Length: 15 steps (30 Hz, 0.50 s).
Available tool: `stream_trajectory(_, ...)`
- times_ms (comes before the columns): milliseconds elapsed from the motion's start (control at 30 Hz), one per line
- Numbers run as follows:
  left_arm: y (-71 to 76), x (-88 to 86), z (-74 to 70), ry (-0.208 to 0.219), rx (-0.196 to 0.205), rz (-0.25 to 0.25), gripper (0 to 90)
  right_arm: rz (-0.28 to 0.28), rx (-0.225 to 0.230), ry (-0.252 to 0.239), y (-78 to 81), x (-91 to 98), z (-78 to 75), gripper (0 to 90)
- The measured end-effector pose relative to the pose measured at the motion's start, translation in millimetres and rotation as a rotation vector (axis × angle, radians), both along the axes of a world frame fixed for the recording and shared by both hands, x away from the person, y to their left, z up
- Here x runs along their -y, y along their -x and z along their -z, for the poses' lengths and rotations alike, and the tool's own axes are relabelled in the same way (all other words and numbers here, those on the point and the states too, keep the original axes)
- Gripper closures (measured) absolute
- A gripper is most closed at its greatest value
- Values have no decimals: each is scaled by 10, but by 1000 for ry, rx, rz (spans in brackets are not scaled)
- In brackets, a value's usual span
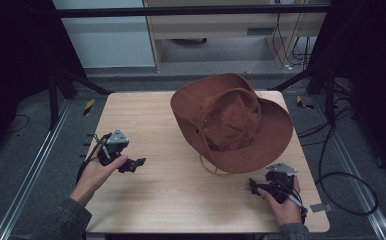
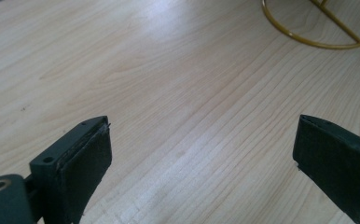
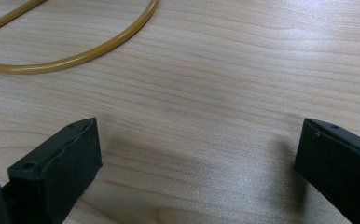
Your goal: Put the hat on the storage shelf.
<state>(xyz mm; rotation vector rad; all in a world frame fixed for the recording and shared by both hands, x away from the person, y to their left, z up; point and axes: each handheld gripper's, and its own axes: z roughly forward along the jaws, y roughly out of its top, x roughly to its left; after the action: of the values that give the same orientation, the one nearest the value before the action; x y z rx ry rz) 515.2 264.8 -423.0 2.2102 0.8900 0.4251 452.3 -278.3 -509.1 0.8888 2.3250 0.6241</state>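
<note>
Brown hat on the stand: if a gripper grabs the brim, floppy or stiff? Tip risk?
Probably floppy: the brown hat has a soft, suede-like, dented crown and a wavy brim. Likely light for its size. It sits tilted on a thin yellow wire stand, so a sideways push may well slide it off or tip the stand. Both grippers are open, away from it.

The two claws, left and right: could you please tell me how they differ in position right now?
The left claw lies at the table's left side, well away from the brown hat; the right claw lies near the front right, just below the hat's brim. The left points right, the right points left. Both are open, holding nothing.
</note>
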Motion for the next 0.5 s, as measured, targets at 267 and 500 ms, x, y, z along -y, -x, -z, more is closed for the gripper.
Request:
stream_trajectory(267, 6, -24, 193, 16, -34, -7, 41, -1, -1, 0, 0, 1, -1, 5)
stream_trajectory(500, 13, -45, 352, 15, -51, -24, 42, 0, 0, 0, 0, 0, 0, 5)
